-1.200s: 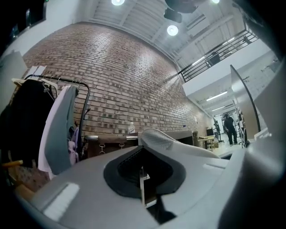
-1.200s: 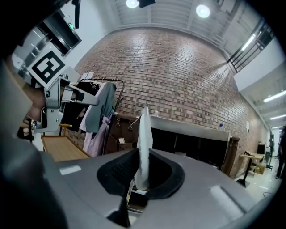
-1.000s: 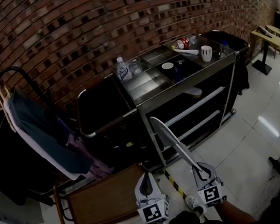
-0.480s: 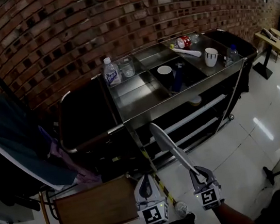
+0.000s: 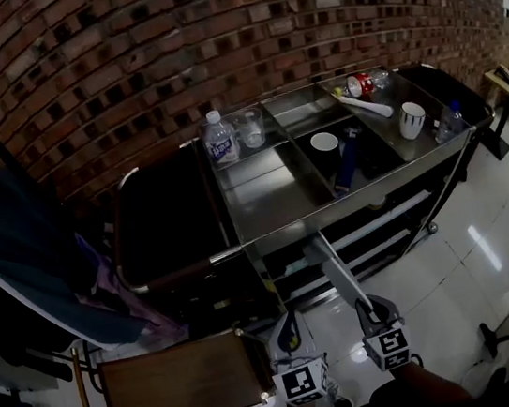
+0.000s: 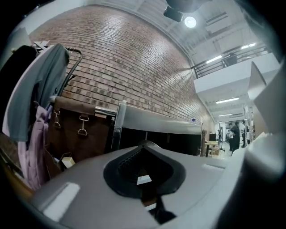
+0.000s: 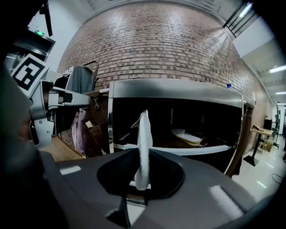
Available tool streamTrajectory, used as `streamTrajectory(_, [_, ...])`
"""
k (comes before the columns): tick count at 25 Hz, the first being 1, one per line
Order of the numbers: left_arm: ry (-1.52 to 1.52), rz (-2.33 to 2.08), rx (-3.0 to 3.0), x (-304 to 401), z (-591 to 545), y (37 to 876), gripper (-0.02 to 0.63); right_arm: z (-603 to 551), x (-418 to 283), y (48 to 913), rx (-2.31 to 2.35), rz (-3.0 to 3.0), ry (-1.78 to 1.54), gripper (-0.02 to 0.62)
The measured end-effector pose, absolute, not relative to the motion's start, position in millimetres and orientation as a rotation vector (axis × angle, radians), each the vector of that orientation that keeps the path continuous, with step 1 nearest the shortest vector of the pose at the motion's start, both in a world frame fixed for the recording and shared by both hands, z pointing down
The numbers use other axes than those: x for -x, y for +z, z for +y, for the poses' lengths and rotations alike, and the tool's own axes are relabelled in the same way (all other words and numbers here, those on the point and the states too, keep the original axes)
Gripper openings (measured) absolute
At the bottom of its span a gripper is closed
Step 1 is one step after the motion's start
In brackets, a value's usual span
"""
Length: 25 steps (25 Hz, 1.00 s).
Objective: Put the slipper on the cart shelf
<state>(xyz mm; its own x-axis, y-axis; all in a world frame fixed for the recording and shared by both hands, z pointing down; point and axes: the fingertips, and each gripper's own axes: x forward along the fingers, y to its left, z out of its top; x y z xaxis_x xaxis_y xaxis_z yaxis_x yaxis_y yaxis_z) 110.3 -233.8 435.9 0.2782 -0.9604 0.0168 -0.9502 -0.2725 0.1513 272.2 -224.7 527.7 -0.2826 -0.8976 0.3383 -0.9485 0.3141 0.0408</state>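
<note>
**White slipper (image 5: 331, 273) held up to the steel cart (image 5: 279, 205)**

The right gripper (image 5: 369, 308) is clamped on one end of the slipper and holds it edge-on. The free end points at the cart's open front, level with the lower shelf (image 7: 178, 150) and not resting on it. A second slipper (image 7: 187, 136) lies on that shelf. The left gripper (image 5: 290, 330) hangs just beside the right, its jaws closed on nothing.

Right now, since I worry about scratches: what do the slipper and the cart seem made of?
The slipper: thin, white, matte, seen edge-on; probably foam or cloth, unclear which. The cart: likely stainless steel, satin finish; its grey trays reflect the light.
</note>
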Motion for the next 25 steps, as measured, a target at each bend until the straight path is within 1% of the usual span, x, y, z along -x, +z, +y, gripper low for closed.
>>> streamTrajectory(4, [-0.085, -1.834, -2.484, -118, -242, 425, 0.015, -248, -275, 520, -1.674, -2.294, 0.32, 0.046])
streamTrajectory(7, [-0.062, -1.835, -2.484, -121, -247, 432, 0.017, -266, -273, 514, -1.687, -2.326, 0.372, 0.046])
streamTrajectory(16, [0.016, -1.883, -2.414, -125, -271, 460, 0.017, -329, -264, 537, -1.758, -2.415, 0.734, 0.046])
streamTrajectory(25, [0.036, -1.926, -2.361, -130, -298, 463, 0.017, -398, -244, 550, -1.769, -2.454, 0.865, 0.046])
